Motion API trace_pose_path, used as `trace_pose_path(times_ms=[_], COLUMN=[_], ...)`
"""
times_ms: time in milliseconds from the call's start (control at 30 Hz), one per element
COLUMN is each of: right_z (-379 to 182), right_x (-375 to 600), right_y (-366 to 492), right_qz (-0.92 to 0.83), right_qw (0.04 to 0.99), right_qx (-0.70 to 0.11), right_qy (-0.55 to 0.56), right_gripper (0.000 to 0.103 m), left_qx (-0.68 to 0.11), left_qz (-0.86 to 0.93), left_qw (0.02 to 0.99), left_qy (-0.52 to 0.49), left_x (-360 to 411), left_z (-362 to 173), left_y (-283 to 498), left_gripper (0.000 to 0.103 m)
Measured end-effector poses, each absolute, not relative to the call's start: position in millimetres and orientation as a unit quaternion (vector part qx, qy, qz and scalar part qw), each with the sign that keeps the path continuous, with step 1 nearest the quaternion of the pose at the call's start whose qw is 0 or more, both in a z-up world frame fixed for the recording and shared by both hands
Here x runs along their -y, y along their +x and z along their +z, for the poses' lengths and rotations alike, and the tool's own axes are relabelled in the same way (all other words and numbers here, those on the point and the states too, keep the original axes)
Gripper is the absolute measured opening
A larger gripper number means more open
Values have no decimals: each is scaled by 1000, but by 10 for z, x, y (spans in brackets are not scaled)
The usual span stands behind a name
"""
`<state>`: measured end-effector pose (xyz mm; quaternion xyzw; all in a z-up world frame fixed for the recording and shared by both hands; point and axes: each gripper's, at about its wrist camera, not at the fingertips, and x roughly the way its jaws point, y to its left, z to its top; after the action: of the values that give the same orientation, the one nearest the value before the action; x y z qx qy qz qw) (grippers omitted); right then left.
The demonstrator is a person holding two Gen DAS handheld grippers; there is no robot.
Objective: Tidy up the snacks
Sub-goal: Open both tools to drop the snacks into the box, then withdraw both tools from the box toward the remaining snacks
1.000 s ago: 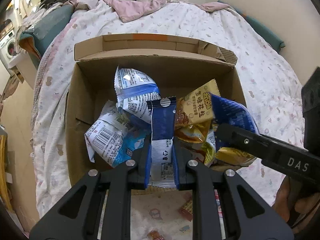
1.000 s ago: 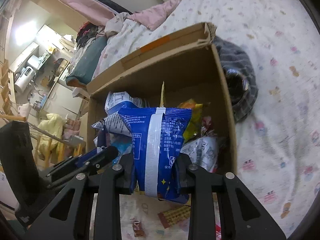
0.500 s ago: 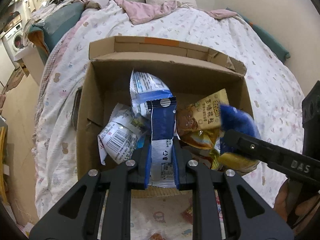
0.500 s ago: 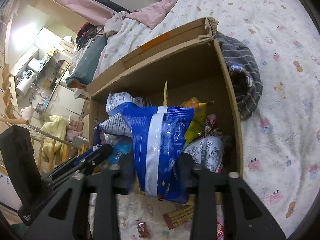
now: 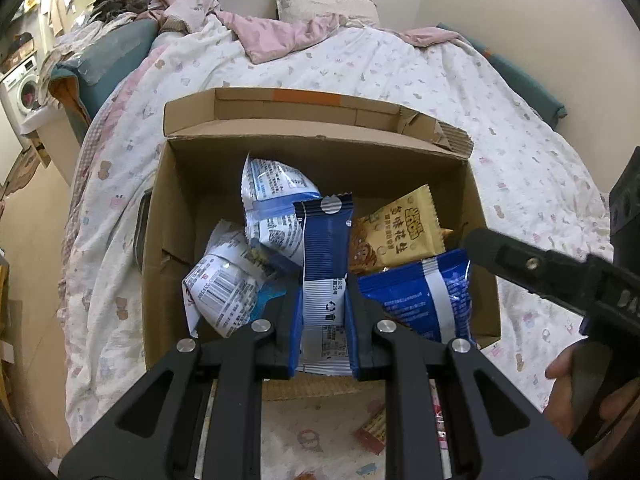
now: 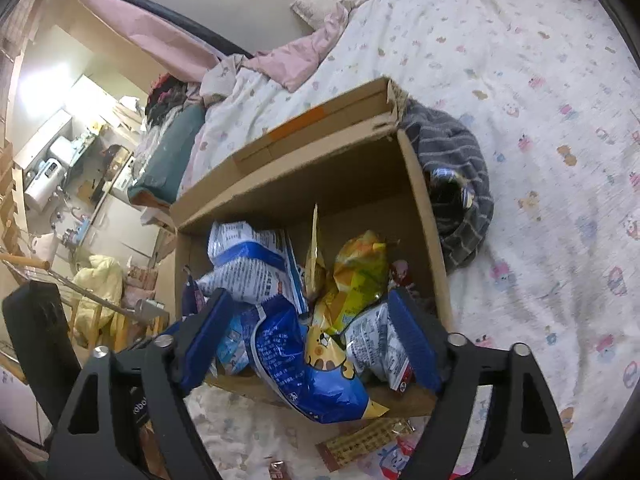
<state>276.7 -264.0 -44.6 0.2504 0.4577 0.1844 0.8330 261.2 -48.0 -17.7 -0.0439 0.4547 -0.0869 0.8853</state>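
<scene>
An open cardboard box [image 5: 176, 216] sits on the bed and holds several snack packets. My left gripper [image 5: 323, 328] is shut on a dark blue and white packet [image 5: 326, 264], held upright over the box's near edge. My right gripper [image 6: 308, 340] is open over the box [image 6: 424, 216]; the big blue packet [image 6: 304, 376] lies between its fingers, loose, on the near edge. That blue packet also shows in the left wrist view [image 5: 424, 300], with a yellow peanut packet [image 5: 400, 232] behind it.
Small snack bars [image 6: 360, 444] lie on the bedsheet in front of the box. A grey striped cloth [image 6: 460, 184] lies against the box's right side. Pink blanket and pillow [image 5: 320, 4] are at the bed's far end. Floor and furniture are to the left.
My right gripper has opened and let go of the big blue packet, which dropped onto the box's near edge. The left gripper still holds its packet and has drawn back slightly.
</scene>
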Motion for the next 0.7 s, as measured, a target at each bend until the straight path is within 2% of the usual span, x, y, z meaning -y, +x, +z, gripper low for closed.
trace_pose_path(times_ms=[67, 133, 167, 200, 300, 700], right_z=[-425, -429, -436, -445, -450, -435], right_x=[2676, 2693, 2695, 2694, 2698, 2664], right_y=[2763, 2778, 2782, 2788, 2790, 2777], right_qz=[183, 181, 180, 178, 174, 177], right_qw=[835, 833, 832, 832, 833, 838], right_qx=[-451, -453, -455, -458, -458, -455], right_qy=[257, 260, 260, 259, 256, 243], right_gripper=[93, 95, 95, 98, 103, 103], left_qx=[-452, -456, -454, -451, -440, -442], left_qz=[-87, -85, -87, -86, -86, -83], left_qw=[887, 885, 885, 887, 892, 892], left_qy=[-46, -42, -45, -47, -49, -46], left_x=[474, 481, 471, 467, 465, 460], left_z=[-173, -181, -175, -161, -110, -106], left_y=[2615, 2621, 2613, 2601, 2582, 2567], left_gripper=[18, 41, 58, 68, 81, 82])
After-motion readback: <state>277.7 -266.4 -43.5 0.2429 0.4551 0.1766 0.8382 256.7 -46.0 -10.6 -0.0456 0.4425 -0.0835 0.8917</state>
